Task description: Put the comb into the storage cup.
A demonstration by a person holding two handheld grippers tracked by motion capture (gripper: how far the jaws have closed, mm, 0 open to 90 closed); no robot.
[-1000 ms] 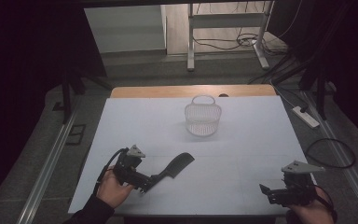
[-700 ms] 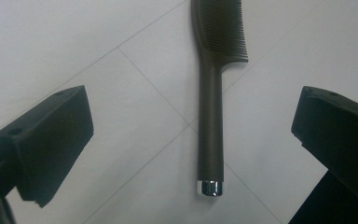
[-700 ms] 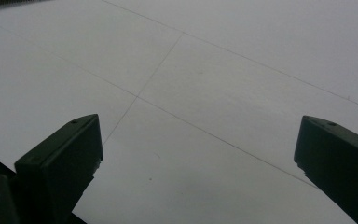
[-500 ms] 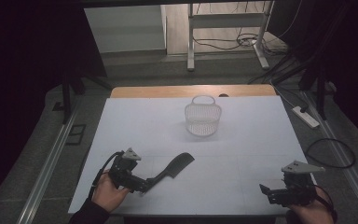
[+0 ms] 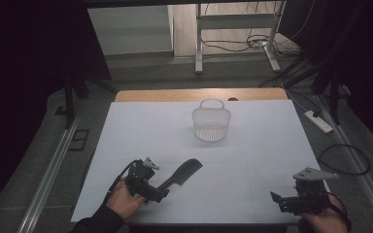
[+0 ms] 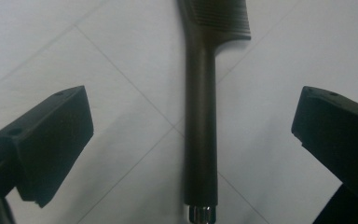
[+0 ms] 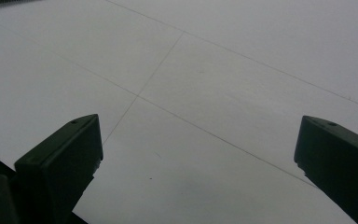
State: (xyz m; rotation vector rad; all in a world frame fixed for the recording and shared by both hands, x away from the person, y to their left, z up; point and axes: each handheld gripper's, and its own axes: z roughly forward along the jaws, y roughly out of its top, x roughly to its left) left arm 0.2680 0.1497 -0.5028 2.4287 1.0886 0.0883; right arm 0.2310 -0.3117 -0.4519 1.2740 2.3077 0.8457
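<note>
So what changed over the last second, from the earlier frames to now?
The left hand-held gripper drew back a little toward the person along the handle of the black comb; its jaws now stand open on either side of the handle, not gripping it. The comb, the white wire basket and the right hand-held gripper stayed where they were.

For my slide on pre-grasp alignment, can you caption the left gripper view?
Open left hand-held gripper straddling the handle of a black plastic comb lying on the white table.
</note>
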